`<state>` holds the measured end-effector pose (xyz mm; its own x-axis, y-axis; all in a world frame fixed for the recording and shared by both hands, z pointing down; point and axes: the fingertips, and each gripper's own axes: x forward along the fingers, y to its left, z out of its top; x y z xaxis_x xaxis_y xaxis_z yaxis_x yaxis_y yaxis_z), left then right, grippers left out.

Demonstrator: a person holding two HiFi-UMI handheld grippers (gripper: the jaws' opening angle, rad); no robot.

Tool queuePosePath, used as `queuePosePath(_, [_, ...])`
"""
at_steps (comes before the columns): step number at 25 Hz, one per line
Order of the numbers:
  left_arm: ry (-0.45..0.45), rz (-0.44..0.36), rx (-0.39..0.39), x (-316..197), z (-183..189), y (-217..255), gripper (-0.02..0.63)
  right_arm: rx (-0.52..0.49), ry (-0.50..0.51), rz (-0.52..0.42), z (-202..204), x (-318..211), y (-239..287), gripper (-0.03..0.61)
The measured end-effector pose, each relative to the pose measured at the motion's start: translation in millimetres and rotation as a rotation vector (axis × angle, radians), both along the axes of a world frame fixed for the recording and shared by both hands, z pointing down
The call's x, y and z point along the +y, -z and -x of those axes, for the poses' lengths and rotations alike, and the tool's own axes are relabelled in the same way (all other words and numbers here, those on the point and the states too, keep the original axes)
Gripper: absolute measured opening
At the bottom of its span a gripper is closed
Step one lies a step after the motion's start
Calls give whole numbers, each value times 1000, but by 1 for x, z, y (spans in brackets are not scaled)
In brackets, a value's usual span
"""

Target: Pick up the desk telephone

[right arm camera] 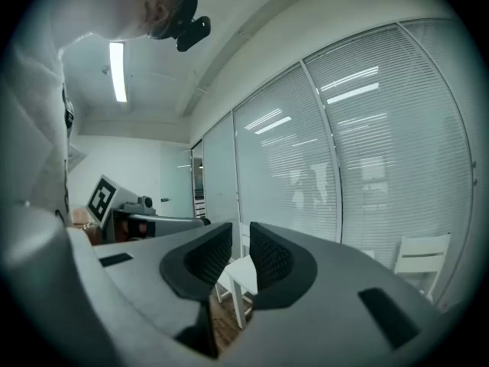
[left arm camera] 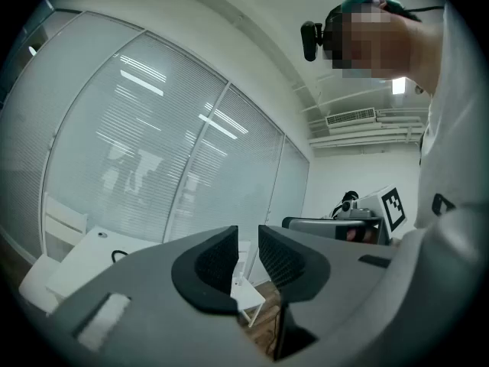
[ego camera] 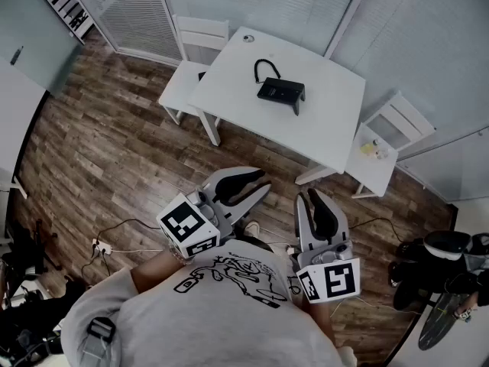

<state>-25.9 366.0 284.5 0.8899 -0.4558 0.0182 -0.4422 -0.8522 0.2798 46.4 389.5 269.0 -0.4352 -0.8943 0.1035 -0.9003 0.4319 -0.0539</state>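
White table (ego camera: 328, 132): desk telephone (ego camera: 280, 92) lies left-right, cord (ego camera: 263, 65) leftward; left gripper (ego camera: 264, 182), right gripper (ego camera: 309, 197) closed, empty.

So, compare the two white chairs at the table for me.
In the head view, the left chair stands at the table's left edge, the right chair at its right edge. The right chair's seat holds small items; the left chair's seat shows none clearly. Both are white, backs away from the table.

I see an office meeting room: glass walls hung with blinds (ego camera: 137, 6), white chairs (ego camera: 200, 35), and a white tabletop (ego camera: 321, 121) carrying a desk telephone (ego camera: 280, 92).
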Motion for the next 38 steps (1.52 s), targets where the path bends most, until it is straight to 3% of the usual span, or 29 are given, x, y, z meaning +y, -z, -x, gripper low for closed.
queuePosePath(11, [4,16,-8,5,-45,-16,80,2,-27,-2,-51,6,-11,64])
queuePosePath(18, [15,20,0,-14,-52,-16,80,-3,-8,0,-55,-13,-8,64])
queuePosePath(27, [79,31,7,-93,-5,-24,80,-8,25,13,-17,-92,-16,64])
queuePosePath(38, [50,8,12,-203,60,-9,80,-4,-3,1,48,-201,-3,64])
